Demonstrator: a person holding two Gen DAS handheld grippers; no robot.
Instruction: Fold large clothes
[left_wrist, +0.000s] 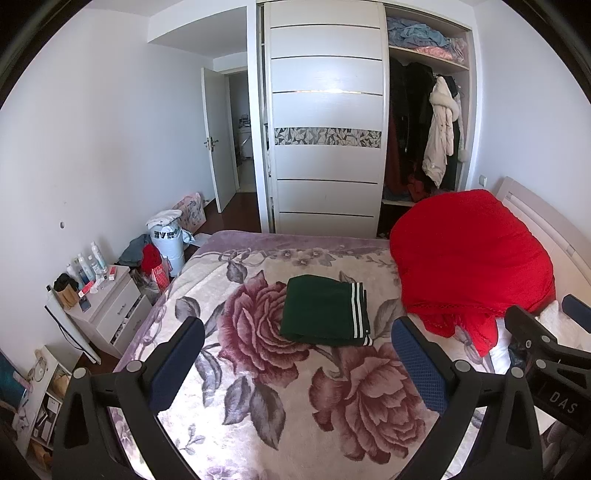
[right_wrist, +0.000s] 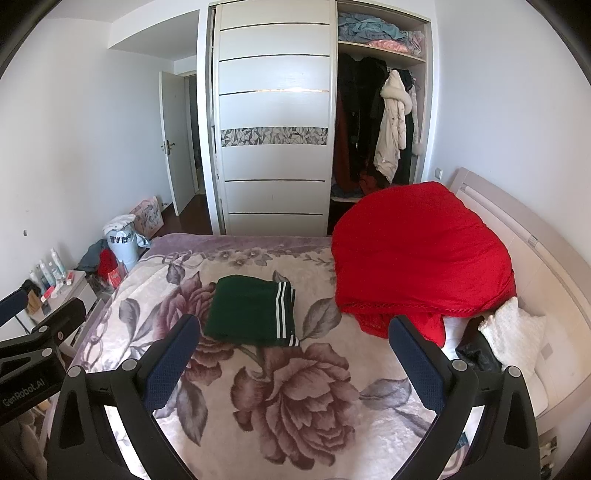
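Note:
A dark green garment with white stripes lies folded into a neat rectangle on the floral blanket of the bed; the right wrist view has the same green garment over the floral blanket. My left gripper hovers open above the blanket, just short of the garment's near edge, nothing between its fingers. My right gripper is open too, held above the blanket near the garment's right front corner. Each gripper shows at the other view's edge.
A big red quilt is heaped at the bed's right, by the headboard. A white pillow lies beside it. A cluttered nightstand stands left of the bed. Behind are a wardrobe with hanging coats and an open door.

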